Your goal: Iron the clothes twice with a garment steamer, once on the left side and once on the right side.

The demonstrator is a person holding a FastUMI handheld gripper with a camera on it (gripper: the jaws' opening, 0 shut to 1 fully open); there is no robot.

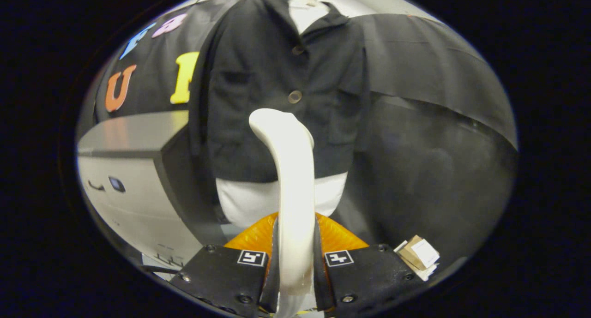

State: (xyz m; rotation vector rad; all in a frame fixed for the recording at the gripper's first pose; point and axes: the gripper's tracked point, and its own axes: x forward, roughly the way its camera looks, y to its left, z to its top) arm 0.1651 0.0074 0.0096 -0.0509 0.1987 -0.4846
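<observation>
- Cream-white plastic garment steamer (288, 170), curved like a swan's neck, clamped at its lower handle between both fingers of the gripper (295, 267) at bottom centre of the frame; pressed on from either side.
- Rose from the fingers up the middle of the frame, its rounded head ending just below the lower button of the dark short-sleeved shirt (281, 92).
- Hung at upper centre, beyond the fingers: that buttoned black fabric shirt, collar open, worn on a white mannequin torso (240, 200) showing under the hem and at the neck.
- Cannot tell whether the steamer head touched the cloth or stood just off it.
- Seen low behind the handle, just ahead of the fingers: a translucent orange rounded base (251, 237).
- Stood at left of the frame beside the shirt: a pale grey boxy cabinet (129, 170) with a dark oval mark on its front.
- Lay at lower right, near the right finger: a small brown cardboard box with a white label (418, 255).
- Draped at upper right behind the shirt: black cloth wall (429, 73).
</observation>
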